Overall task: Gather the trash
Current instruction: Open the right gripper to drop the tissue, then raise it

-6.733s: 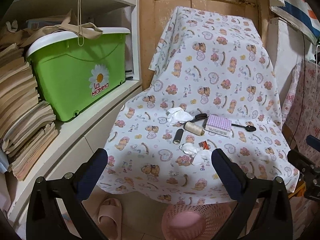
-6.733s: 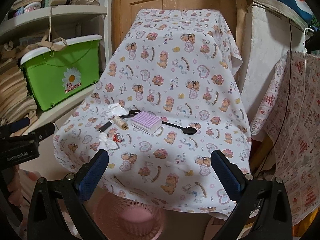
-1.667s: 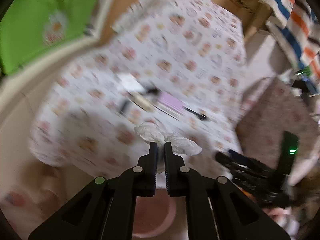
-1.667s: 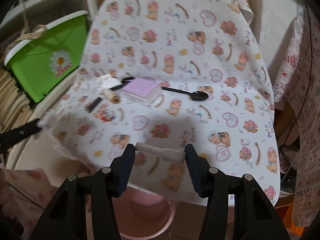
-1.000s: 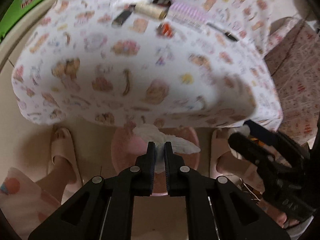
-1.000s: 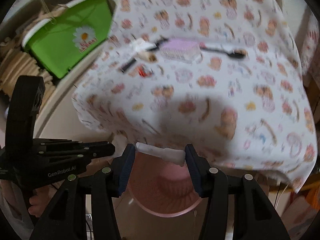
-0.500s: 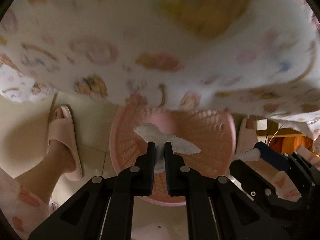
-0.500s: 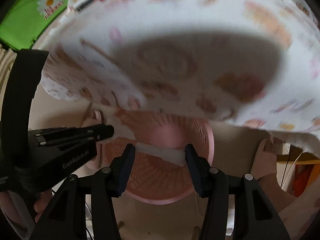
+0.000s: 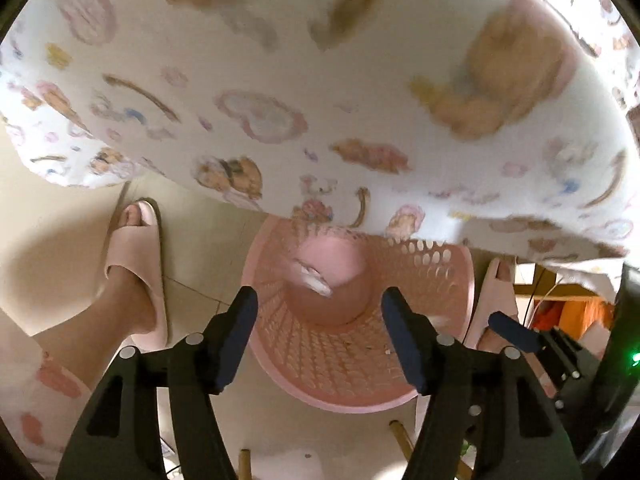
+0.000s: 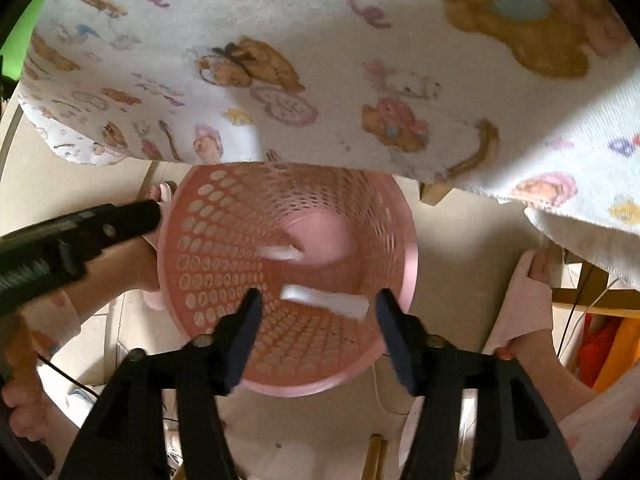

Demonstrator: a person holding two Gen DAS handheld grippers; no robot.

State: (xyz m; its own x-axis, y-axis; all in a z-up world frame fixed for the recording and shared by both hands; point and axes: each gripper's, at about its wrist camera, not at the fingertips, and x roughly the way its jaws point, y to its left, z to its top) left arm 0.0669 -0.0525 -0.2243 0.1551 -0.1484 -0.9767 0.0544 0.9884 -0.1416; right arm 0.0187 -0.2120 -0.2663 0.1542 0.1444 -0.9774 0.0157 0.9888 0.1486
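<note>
Both claws point down over the pink basket (image 10: 408,240), left claw (image 9: 316,340) and right claw (image 10: 318,316) opening empty as crumpled tissue (image 9: 314,276) and white strip (image 10: 324,300), lying crosswise, drop inside.

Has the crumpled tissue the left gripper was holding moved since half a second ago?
Yes. The crumpled tissue has left the opening left gripper and dropped down into the pink basket, lying blurred near its bottom.
</note>
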